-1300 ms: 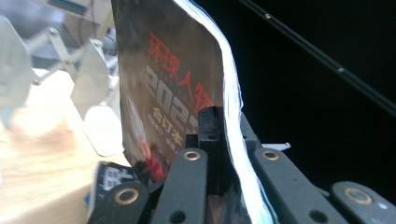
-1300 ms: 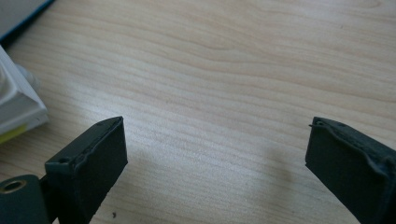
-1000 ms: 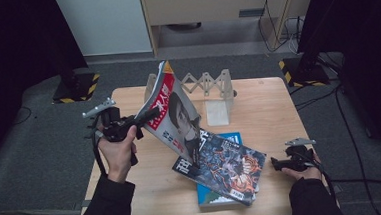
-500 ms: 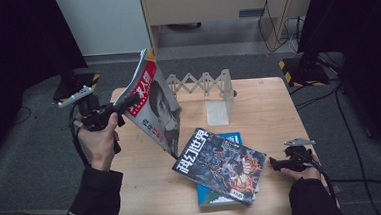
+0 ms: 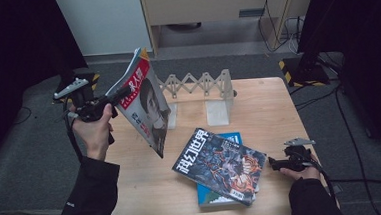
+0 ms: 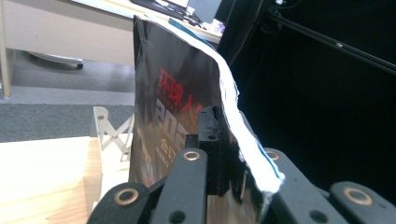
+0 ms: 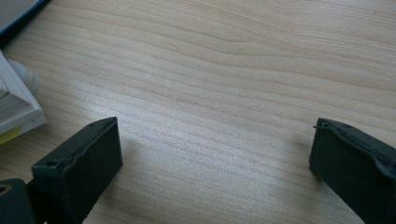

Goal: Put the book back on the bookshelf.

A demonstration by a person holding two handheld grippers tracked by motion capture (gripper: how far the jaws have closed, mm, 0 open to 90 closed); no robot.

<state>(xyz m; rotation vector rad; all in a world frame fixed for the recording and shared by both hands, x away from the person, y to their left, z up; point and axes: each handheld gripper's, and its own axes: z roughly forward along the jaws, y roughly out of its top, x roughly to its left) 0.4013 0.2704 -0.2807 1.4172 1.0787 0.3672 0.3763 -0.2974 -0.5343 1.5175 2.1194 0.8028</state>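
While its jaws stay clamped on the upper edge of a red-covered magazine (image 5: 146,107), the left gripper (image 5: 120,95) holds the issue in the air above the table's (image 5: 268,107) left edge, the pages hanging tilted from the grip toward the tabletop without touching it. Seen from the left gripper view, the same magazine (image 6: 177,116) stands pinched between the two black jaws, its white page edges curling off to one side. Behind it, along the far edge, a folding grey book rack (image 5: 202,86) stands upright on the wood. Nearer the front edge a dark science-fiction magazine (image 5: 219,165) lies flat across a blue book (image 5: 219,198), well apart from the raised issue. At the front right corner the right gripper (image 5: 273,164) rests low by the table, pointing at the stack, just beside it but not touching; the right gripper view shows its jaws wide apart over bare wood with nothing between them.
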